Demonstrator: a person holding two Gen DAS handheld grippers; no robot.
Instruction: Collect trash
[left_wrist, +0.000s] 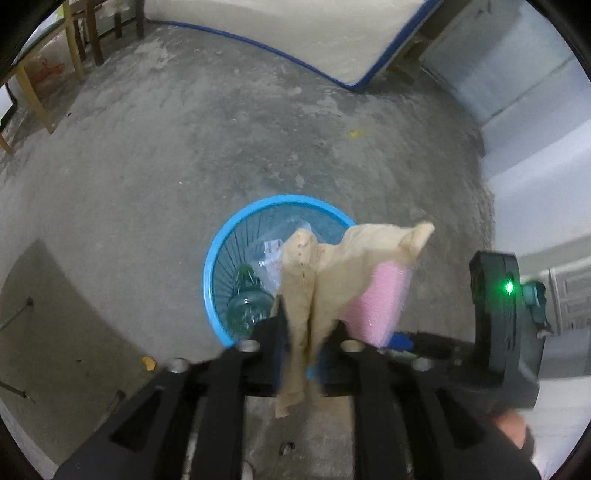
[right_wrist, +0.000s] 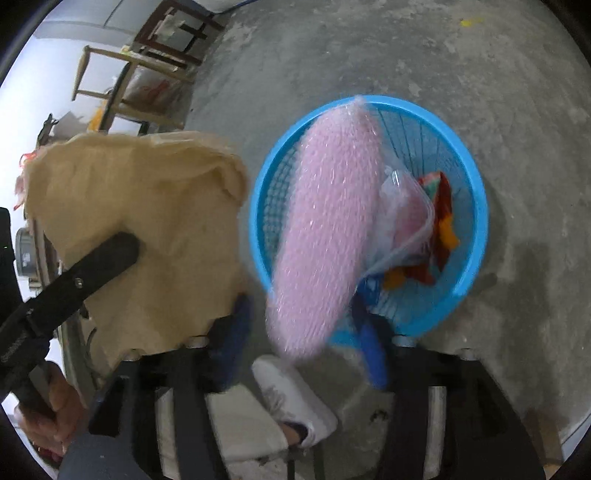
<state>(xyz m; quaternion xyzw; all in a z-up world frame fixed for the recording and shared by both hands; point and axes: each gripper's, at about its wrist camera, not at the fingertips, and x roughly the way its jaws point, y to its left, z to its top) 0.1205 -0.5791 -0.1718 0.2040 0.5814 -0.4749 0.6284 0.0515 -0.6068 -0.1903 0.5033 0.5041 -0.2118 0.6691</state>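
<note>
Round blue plastic basket (right_wrist: 476, 206) with slatted walls, upright on grey concrete. Inside: clear green-tinted bottle (left_wrist: 247, 306) lying on its side, clear plastic bag (right_wrist: 406, 218), red and orange wrappers (right_wrist: 441, 221). Pink bubble wrap (right_wrist: 328, 229), blurred, hanging over the near rim. Crumpled tan paper (left_wrist: 321, 280), pinched upright, just beside the basket.

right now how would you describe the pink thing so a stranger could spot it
Find the round blue basket on the concrete floor. The pink bubble wrap hangs over its near rim, above the right gripper. It is the only pink, bumpy, shiny piece; the brown paper beside it is flat and tan.
</note>
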